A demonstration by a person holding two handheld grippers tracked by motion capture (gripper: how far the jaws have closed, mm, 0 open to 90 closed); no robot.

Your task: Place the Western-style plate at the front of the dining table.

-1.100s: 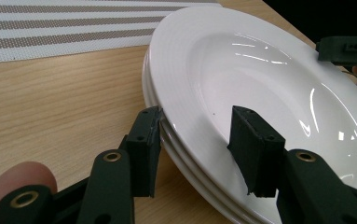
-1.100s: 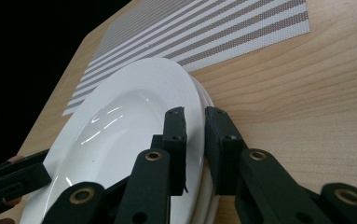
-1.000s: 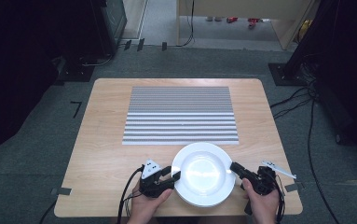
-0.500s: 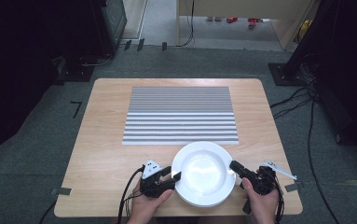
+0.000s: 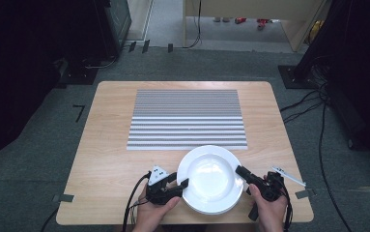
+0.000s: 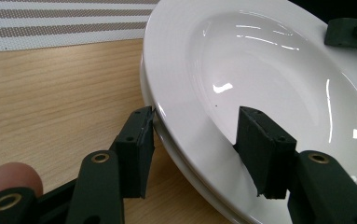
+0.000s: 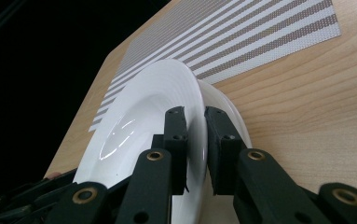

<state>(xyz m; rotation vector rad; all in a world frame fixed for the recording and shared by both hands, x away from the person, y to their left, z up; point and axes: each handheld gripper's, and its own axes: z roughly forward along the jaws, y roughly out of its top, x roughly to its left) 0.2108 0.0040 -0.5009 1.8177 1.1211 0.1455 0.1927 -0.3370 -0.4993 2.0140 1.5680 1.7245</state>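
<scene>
The top plate (image 5: 210,178) sits on a second plate (image 6: 185,163) at the table's (image 5: 105,164) near edge, clamped at its right rim by the right gripper (image 7: 195,122), while the left gripper (image 6: 195,126) has just been opening and straddles the left rim loosely, so a lift now could tip or slip the plate.

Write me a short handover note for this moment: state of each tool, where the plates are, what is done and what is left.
Left tool: jaws have just been opening and now straddle the near-left rim of the top plate, pads off it.
Right tool: shut on the top plate's right rim.
Plates: two white plates stacked at the table's near edge, the top plate tilted off the lower plate, just short of the striped mat.
Done: top plate gripped on the right.
Left: probably move it onto the mat; the lower plate stays untouched.
</scene>
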